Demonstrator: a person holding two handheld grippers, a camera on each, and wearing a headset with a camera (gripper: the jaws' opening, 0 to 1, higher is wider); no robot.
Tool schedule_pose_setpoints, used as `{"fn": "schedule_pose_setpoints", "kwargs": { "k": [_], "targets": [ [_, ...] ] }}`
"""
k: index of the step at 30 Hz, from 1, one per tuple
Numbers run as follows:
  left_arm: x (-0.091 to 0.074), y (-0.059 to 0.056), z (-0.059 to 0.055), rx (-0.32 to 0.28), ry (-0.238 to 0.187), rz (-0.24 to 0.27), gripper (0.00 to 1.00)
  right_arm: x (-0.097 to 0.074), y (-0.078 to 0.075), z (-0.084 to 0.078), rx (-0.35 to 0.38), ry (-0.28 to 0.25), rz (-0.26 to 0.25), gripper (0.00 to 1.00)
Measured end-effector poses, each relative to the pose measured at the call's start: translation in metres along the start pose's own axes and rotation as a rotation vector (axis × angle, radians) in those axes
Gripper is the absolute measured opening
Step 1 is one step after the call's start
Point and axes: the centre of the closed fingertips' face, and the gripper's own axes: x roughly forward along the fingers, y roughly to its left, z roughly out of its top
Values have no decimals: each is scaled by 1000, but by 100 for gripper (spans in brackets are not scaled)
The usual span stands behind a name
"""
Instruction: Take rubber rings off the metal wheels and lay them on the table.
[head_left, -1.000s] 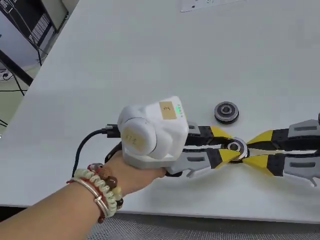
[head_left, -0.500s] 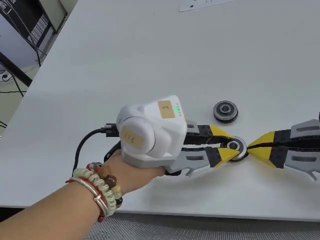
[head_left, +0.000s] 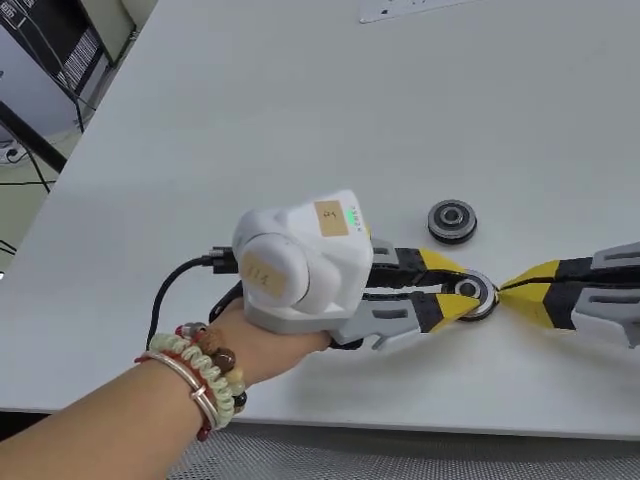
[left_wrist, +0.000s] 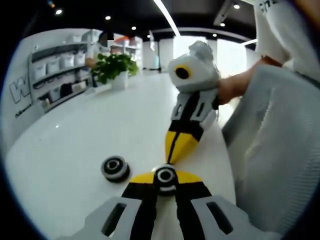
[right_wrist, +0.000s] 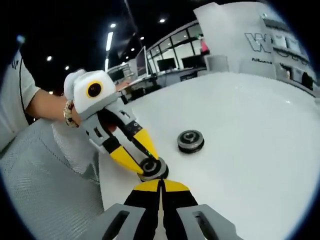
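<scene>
My left fingers (left_wrist: 142, 178) pinch the wheel (head_left: 471, 292); right fingers (right_wrist: 175, 186) pressed together at its 3 o'clock rim. Rubber ring (right_wrist: 144, 173) looks soft, stretchy: I'd nip its outer edge

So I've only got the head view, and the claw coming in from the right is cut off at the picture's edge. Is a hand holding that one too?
Observer: Yes. The left gripper view looks back along the right claw, and a hand grips its far end.
Visitor: And what's further up the table, past the top of my picture?
Observer: In that same view, a leafy green plant in a white pot stands towards the far end of the table.
</scene>
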Motion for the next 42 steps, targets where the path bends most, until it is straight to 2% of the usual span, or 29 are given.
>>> {"fn": "schedule_pose_setpoints", "kwargs": {
  "k": [3,9,10,11,12,15,22,42],
  "targets": [
    [0,0,0,2,-3,-2,14,0,-3,-1,104,-30,18,0],
    [0,0,0,5,-8,-1,14,-1,-1,5,318,-114,98,0],
    [0,0,0,9,-11,-1,14,-1,0,5,372,-116,119,0],
    [0,0,0,10,-14,0,14,-1,-5,2,369,-110,107,0],
    [0,0,0,9,-18,2,14,-1,-5,3,380,-110,116,0],
    [0,0,0,4,-21,7,14,1,-3,6,339,-97,112,0],
    [0,1,0,20,-14,14,14,2,-3,7,397,-112,124,0],
    [0,0,0,12,-16,15,14,3,13,14,474,-158,187,0]
  ]
}}
